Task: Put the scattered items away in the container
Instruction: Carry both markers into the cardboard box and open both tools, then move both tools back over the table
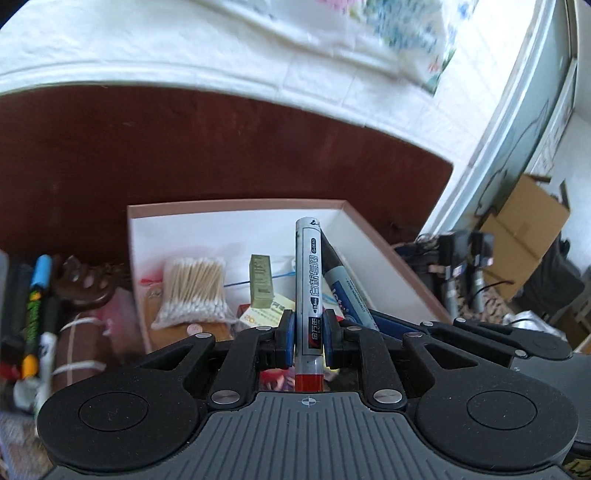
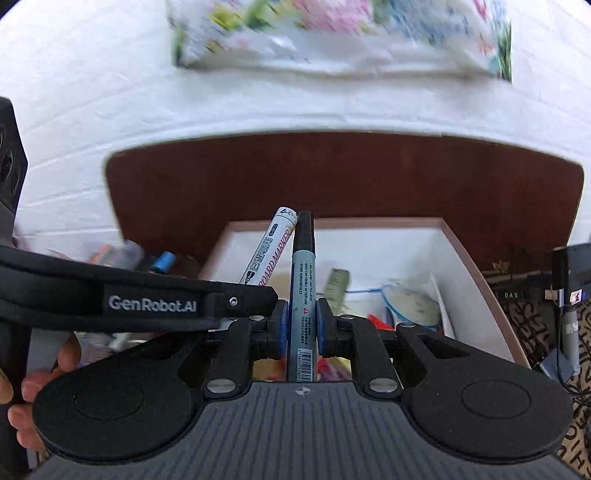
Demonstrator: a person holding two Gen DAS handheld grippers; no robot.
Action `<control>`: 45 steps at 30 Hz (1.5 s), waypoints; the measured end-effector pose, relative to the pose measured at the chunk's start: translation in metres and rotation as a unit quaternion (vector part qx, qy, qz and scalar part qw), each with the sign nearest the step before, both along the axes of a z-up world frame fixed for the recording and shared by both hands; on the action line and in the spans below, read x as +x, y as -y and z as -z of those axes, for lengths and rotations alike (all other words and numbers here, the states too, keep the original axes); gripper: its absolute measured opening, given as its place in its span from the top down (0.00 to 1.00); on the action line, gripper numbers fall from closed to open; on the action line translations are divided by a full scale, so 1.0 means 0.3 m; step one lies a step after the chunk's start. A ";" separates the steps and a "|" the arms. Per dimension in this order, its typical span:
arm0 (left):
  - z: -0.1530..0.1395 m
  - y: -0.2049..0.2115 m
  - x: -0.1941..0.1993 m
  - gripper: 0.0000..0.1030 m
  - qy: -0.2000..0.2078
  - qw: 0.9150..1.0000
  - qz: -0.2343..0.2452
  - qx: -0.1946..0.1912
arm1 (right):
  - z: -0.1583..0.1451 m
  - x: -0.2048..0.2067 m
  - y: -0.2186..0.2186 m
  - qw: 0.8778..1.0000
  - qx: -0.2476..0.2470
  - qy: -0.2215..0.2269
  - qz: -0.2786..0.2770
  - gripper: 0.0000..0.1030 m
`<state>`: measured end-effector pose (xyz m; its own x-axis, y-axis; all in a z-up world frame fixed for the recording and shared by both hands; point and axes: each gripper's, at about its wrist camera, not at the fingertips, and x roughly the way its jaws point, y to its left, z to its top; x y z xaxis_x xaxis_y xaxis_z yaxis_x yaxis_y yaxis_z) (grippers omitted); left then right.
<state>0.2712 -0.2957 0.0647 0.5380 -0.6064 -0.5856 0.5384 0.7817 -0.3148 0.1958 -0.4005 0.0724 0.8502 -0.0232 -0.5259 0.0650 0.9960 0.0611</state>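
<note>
A room in a home, white brick wall (image 2: 92,110), flowery cloth (image 2: 332,33) hanging up, brown table (image 1: 184,147) (very messy), cardboard box (image 1: 524,229) on the floor

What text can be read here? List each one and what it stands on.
"GenRobot.AI": strap on the left tongs.
"BOARD MARKER": white marker in the left tongs.
"KEEP CAP TIGHTLY AFTER USE", "STORE HORIZONTALLY": grey marker in the right tongs.
Barcode digits and Chinese characters: too small to read.
</note>
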 end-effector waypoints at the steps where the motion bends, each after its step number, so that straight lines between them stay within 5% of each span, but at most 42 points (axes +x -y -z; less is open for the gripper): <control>1: 0.018 0.013 0.021 0.89 -0.006 1.000 0.000 0.000 | 0.015 0.015 0.010 1.000 0.000 -0.005 0.003 0.83; 6: 0.085 0.065 0.118 0.87 -0.024 1.000 -0.006 0.007 | 0.084 0.095 0.066 1.000 0.007 -0.025 0.012 0.83; 8: 0.100 0.079 0.150 0.54 -0.023 1.000 -0.014 0.014 | 0.102 0.131 0.080 0.999 0.002 -0.029 0.017 0.83; 9: 0.106 0.081 0.162 0.23 -0.023 0.999 -0.025 0.018 | 0.112 0.148 0.085 0.999 -0.005 -0.031 0.020 0.82; 11: 0.106 0.063 0.170 0.00 -0.021 0.998 -0.058 0.022 | 0.127 0.179 0.088 0.998 -0.026 -0.040 0.030 0.74; 12: 0.105 0.045 0.167 0.00 -0.017 0.998 -0.058 0.011 | 0.134 0.190 0.091 0.997 -0.044 -0.047 0.043 0.51; 13: 0.101 0.030 0.166 0.00 -0.017 0.999 -0.046 -0.003 | 0.135 0.189 0.094 0.996 -0.058 -0.046 0.050 0.17; 14: 0.098 0.017 0.166 0.00 -0.023 0.999 -0.033 -0.015 | 0.134 0.173 0.096 0.996 -0.065 -0.033 0.049 0.07; 28: 0.010 -0.047 -0.014 0.00 0.004 1.000 -0.005 0.008 | 0.054 0.013 0.023 0.998 -0.047 -0.015 0.027 0.01; 34: -0.031 -0.193 -0.218 0.00 0.022 0.999 -0.033 -0.028 | -0.019 -0.108 -0.094 0.999 -0.049 0.009 -0.010 0.00; 40: 0.045 -0.408 -0.438 0.00 -0.001 0.994 -0.085 -0.070 | -0.009 -0.254 -0.281 0.996 -0.031 0.018 -0.080 0.00; 45: 0.170 -0.601 -0.603 0.00 -0.018 0.989 -0.140 -0.050 | 0.088 -0.339 -0.480 0.991 -0.015 -0.015 -0.130 0.00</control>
